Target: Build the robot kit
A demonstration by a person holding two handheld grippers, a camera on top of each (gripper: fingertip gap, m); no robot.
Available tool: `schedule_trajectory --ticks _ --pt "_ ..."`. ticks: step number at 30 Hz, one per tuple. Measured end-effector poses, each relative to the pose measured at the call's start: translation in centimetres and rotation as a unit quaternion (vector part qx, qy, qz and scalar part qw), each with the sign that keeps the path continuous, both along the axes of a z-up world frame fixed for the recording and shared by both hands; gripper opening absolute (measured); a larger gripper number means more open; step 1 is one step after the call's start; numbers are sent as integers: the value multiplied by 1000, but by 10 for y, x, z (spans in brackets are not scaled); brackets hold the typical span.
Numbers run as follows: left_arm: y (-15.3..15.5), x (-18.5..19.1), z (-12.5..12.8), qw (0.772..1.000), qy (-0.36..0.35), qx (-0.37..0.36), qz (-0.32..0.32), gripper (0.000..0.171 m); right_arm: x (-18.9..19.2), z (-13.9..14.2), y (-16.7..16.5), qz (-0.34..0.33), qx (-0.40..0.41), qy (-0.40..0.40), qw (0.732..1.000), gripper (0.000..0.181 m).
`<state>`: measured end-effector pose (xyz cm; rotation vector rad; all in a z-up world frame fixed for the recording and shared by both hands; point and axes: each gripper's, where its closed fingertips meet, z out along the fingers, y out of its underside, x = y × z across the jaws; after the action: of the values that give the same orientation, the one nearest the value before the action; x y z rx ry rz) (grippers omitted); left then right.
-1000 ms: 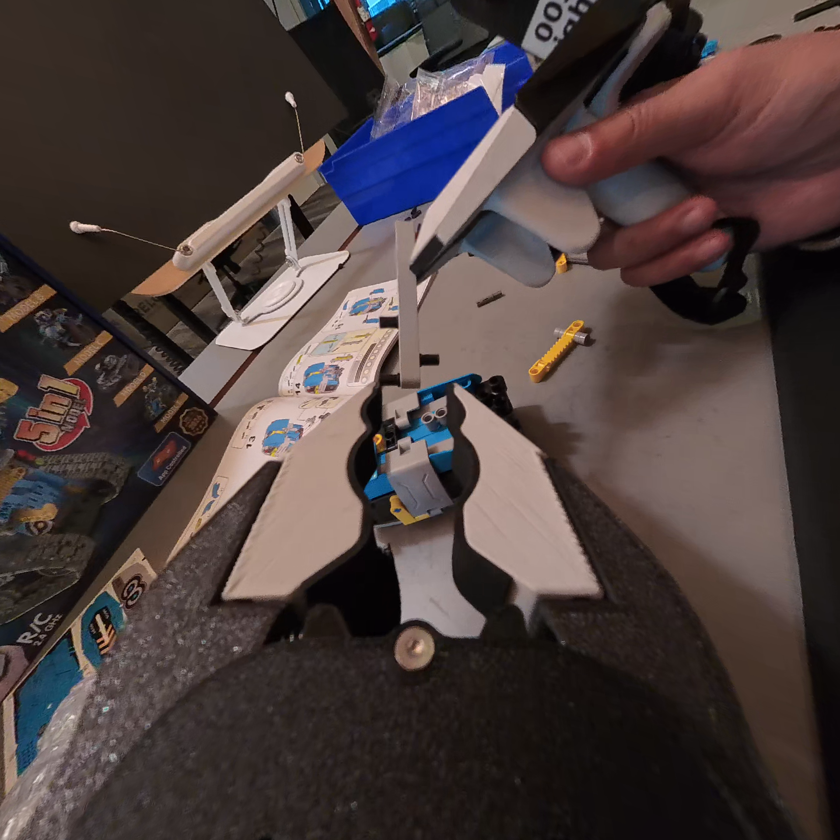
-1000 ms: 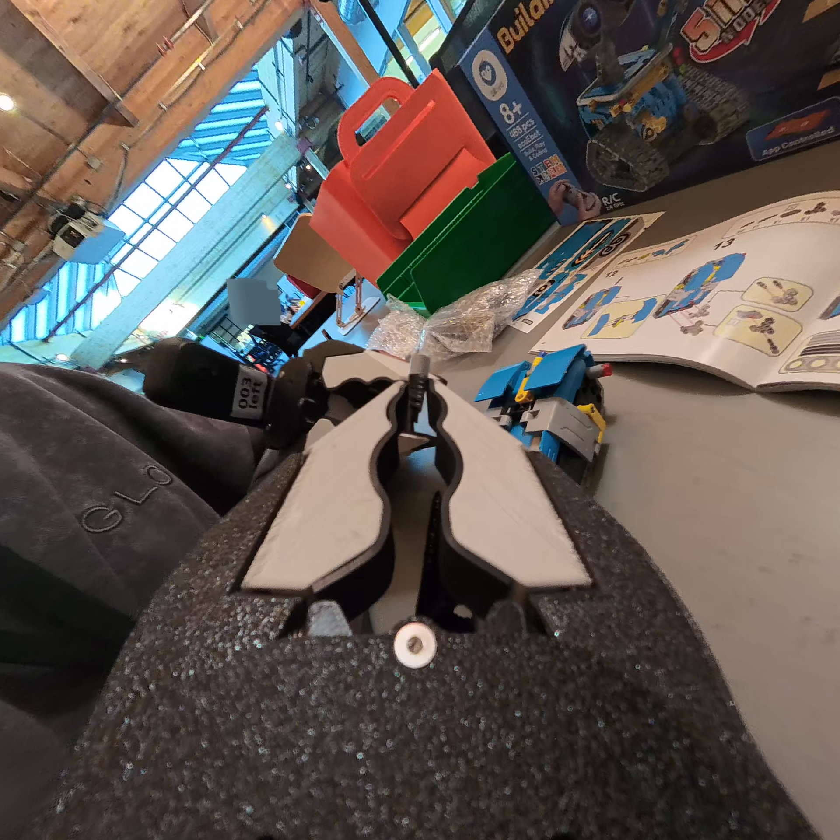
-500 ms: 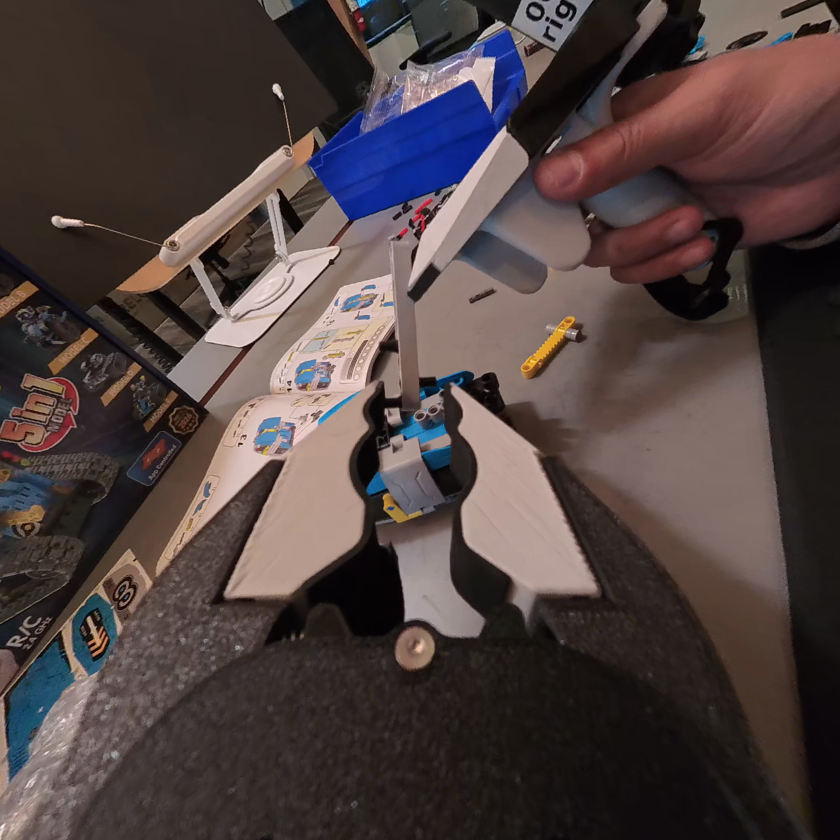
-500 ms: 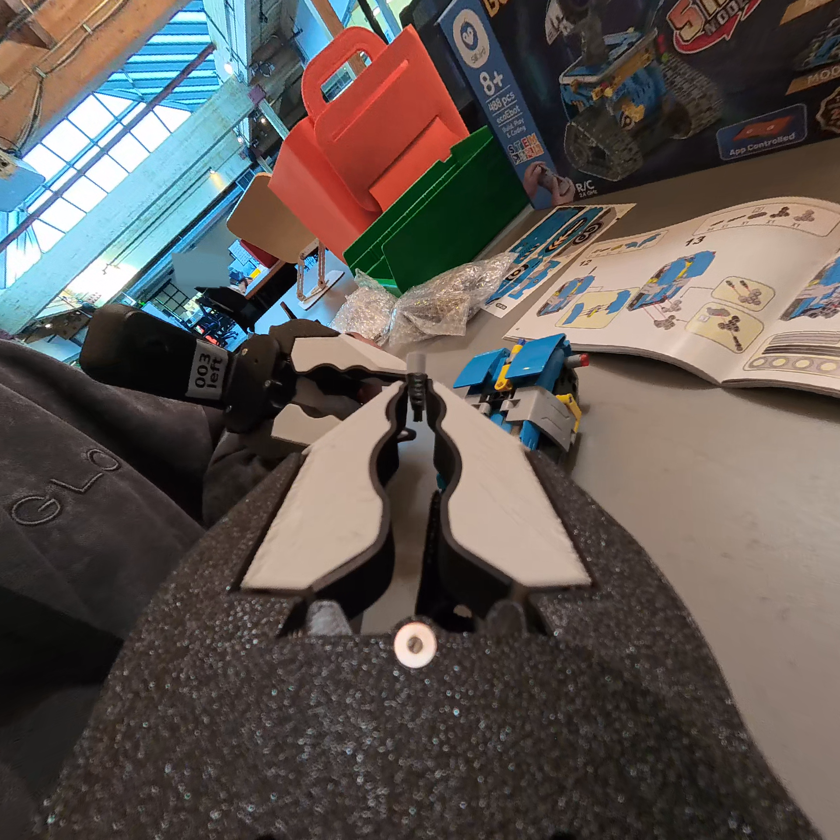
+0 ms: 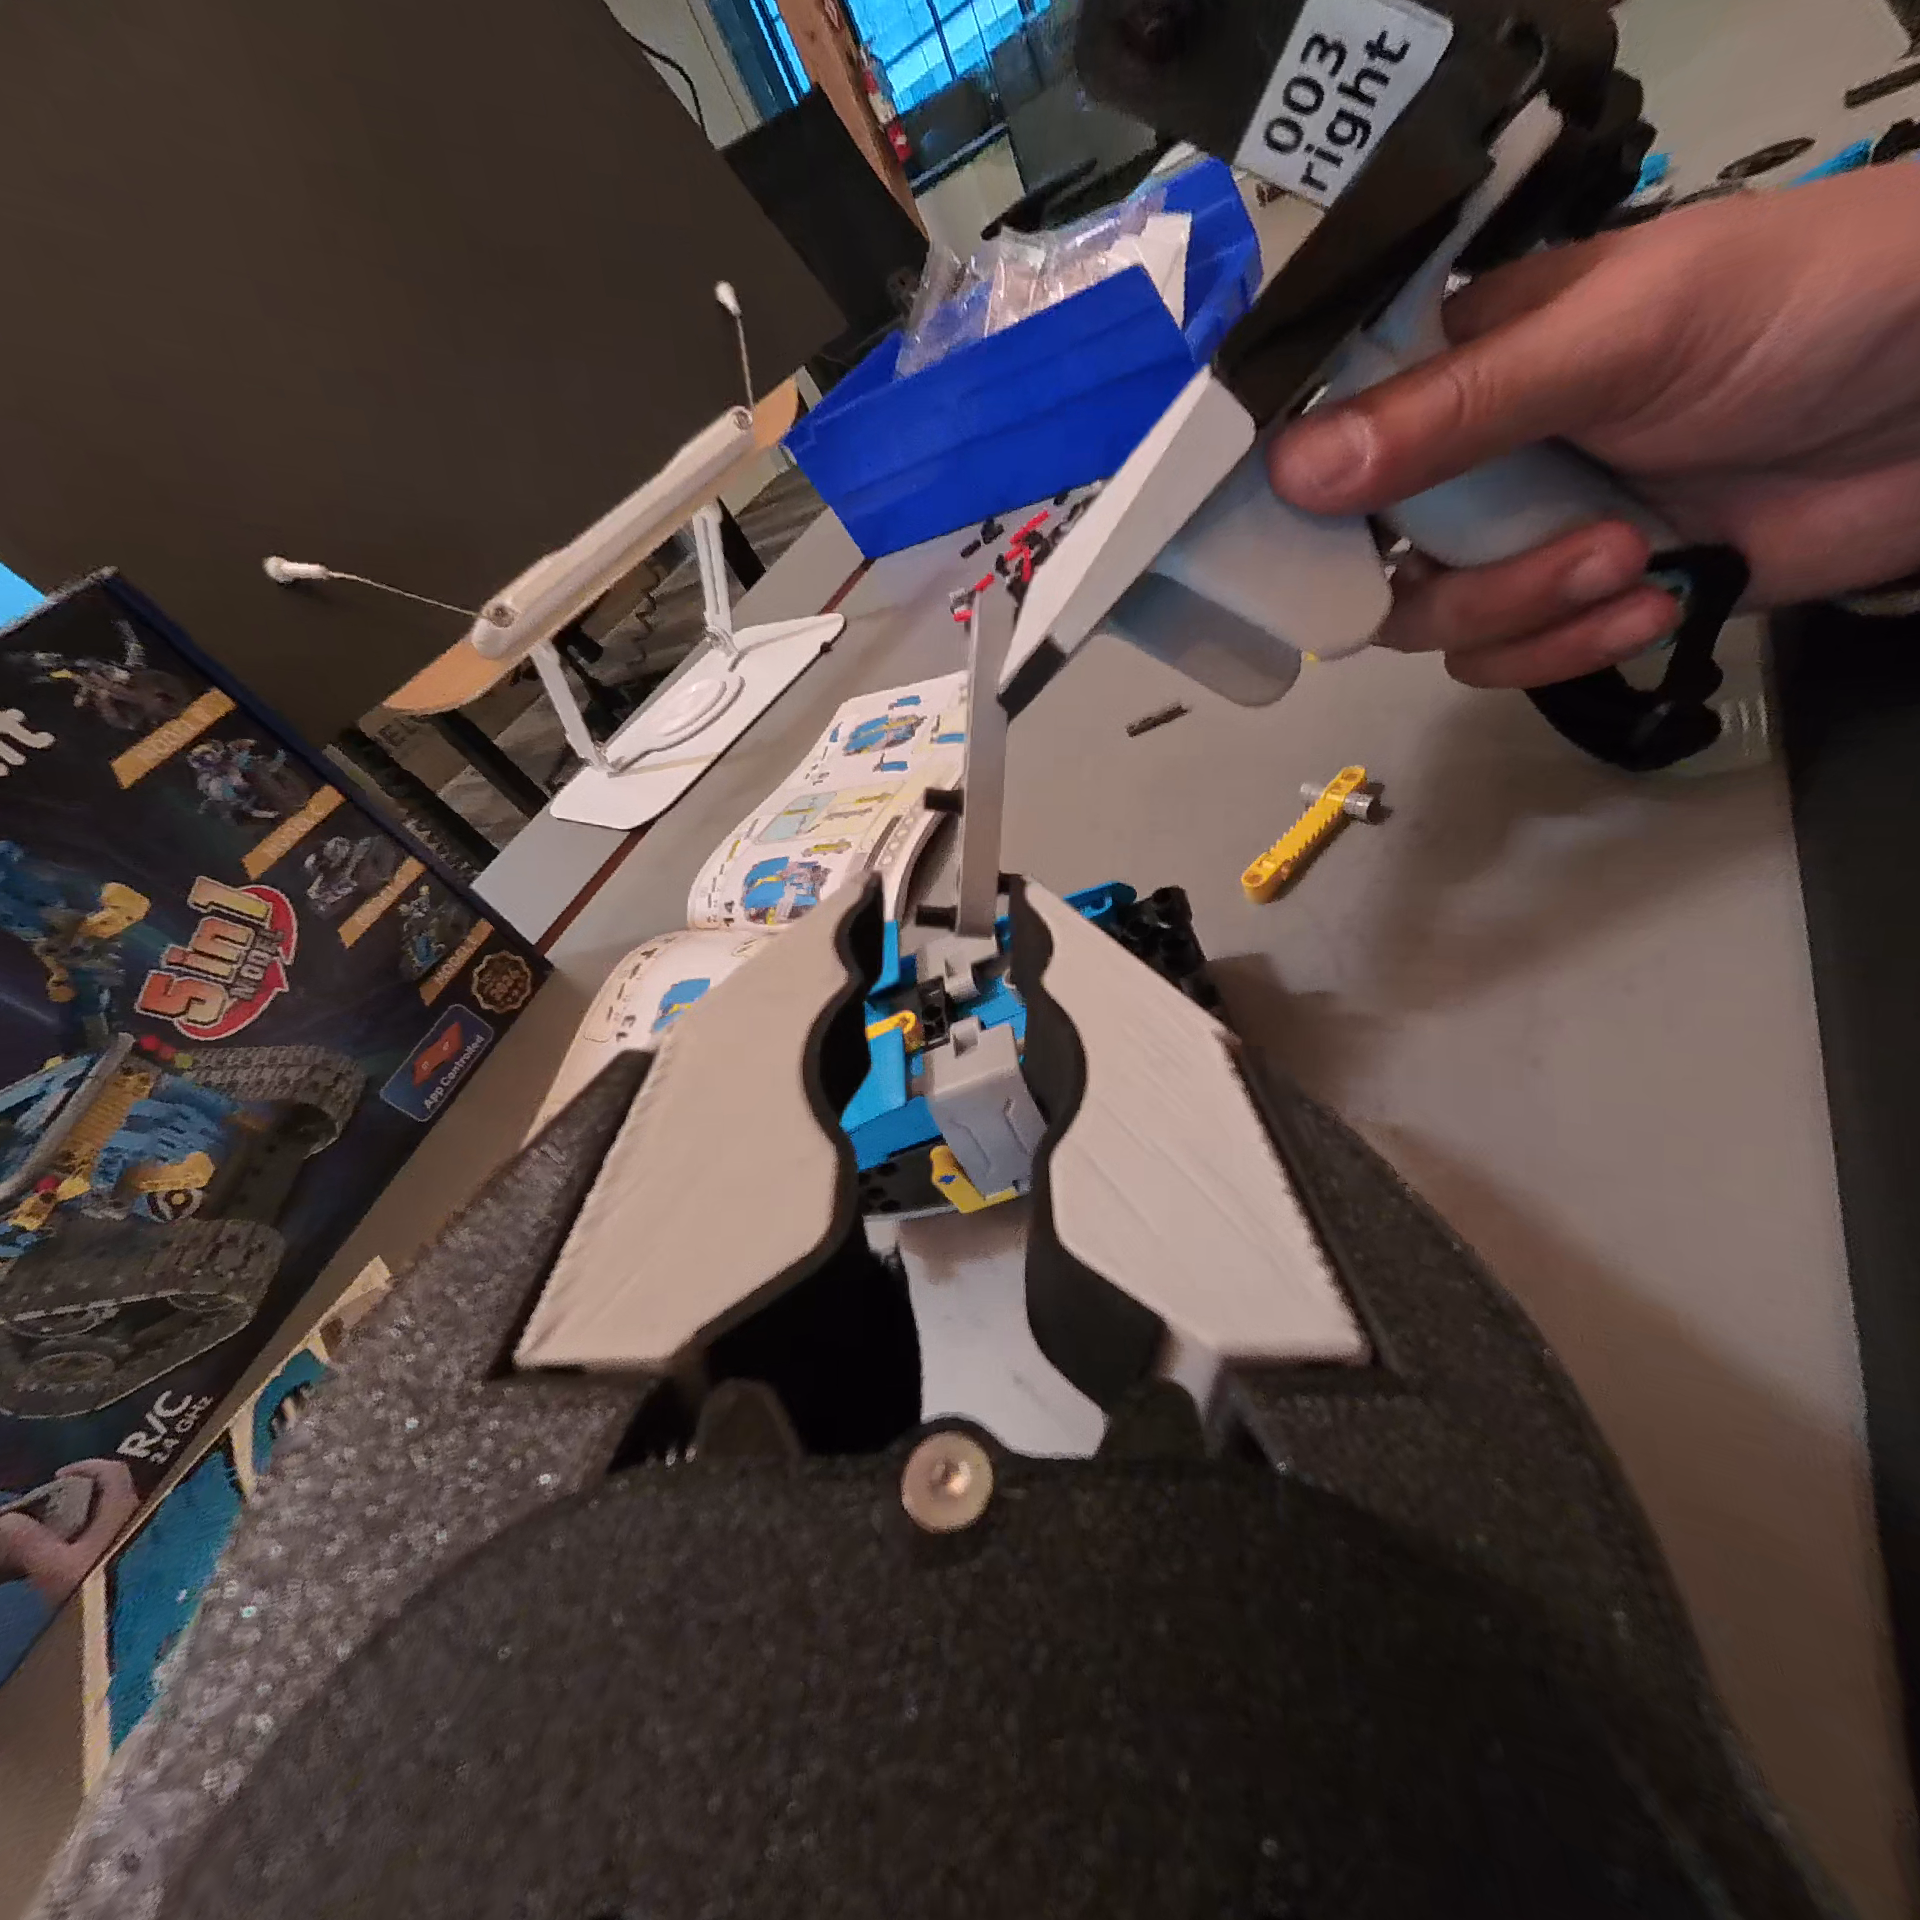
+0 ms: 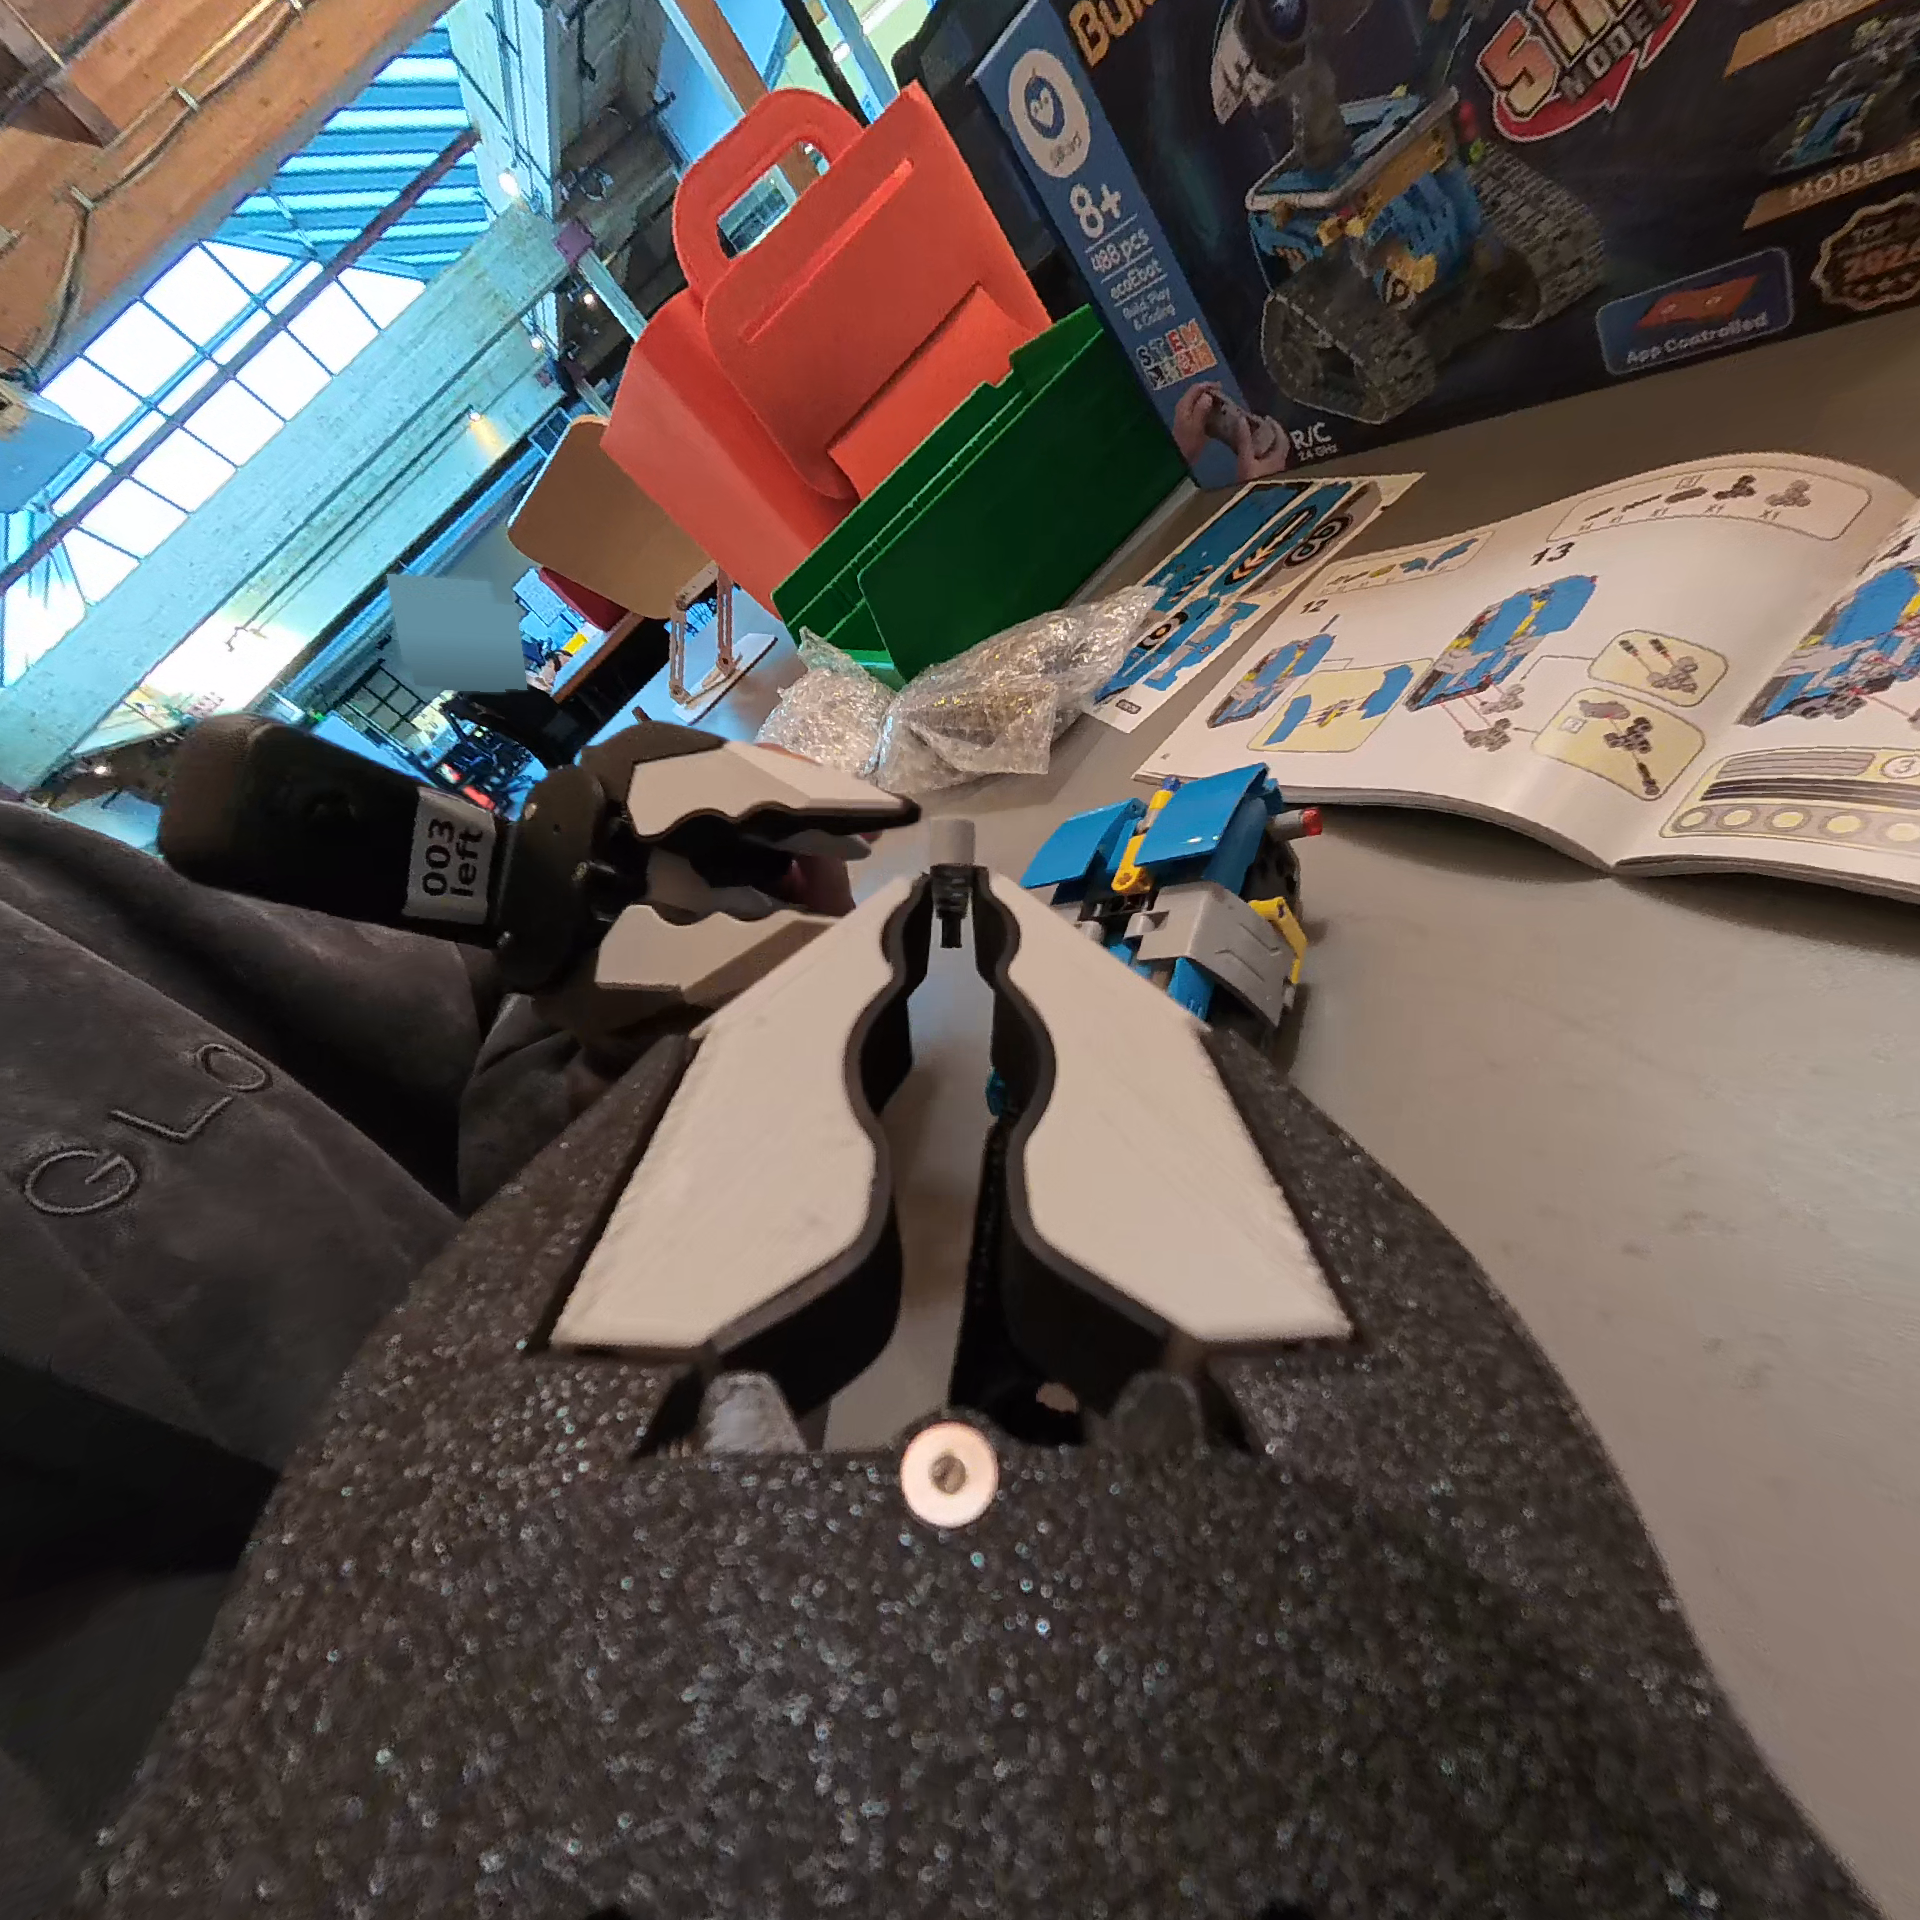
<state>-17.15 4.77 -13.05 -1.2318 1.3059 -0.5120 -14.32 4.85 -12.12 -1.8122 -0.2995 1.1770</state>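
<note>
A small blue, grey and yellow brick model (image 5: 935,1081) sits on the grey table (image 5: 1507,1091), seen between the fingers of my left gripper (image 5: 948,914). The left jaws stand apart on either side of it; I cannot tell whether they touch it. My right gripper (image 5: 1023,665), held by a hand, is shut on the upper end of a long grey beam (image 5: 982,769) with black pins. The beam's lower end meets the top of the model. In the right wrist view the beam's end (image 6: 951,840) sticks out past my right gripper (image 6: 949,883), with the left gripper (image 6: 852,862) to the left and the model (image 6: 1195,894) to the right.
An open instruction booklet (image 6: 1558,665) lies beyond the model, with the kit's box (image 5: 208,987) behind it. A blue bin (image 5: 1018,416), a white stand (image 5: 665,665) and a yellow toothed piece (image 5: 1304,831) are on the table. Orange and green bins (image 6: 831,343) and a crumpled plastic bag (image 6: 966,696) stand at the back. The grippers are tip to tip, or close to it.
The right gripper has brought the grey beam down until its lower end reaches the model between the left fingers. The left gripper has stayed about the model.
</note>
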Motion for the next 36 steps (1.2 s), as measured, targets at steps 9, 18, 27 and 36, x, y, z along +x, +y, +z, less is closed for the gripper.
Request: schedule_trajectory --ticks 9,18,27,36 --pt "5 1 -15 999 35 -11 8 16 -6 0 -3 14 3 -2 1000 7" --pt "3 2 -15 998 18 -65 -10 16 -9 8 -5 20 20 12 1000 7" --pt "13 -5 -4 927 -110 -352 -71 16 -13 25 -10 9 112 -33 993 18" --pt "12 -5 1 883 -154 -433 -99 16 -48 6 -16 31 160 -157 974 25"
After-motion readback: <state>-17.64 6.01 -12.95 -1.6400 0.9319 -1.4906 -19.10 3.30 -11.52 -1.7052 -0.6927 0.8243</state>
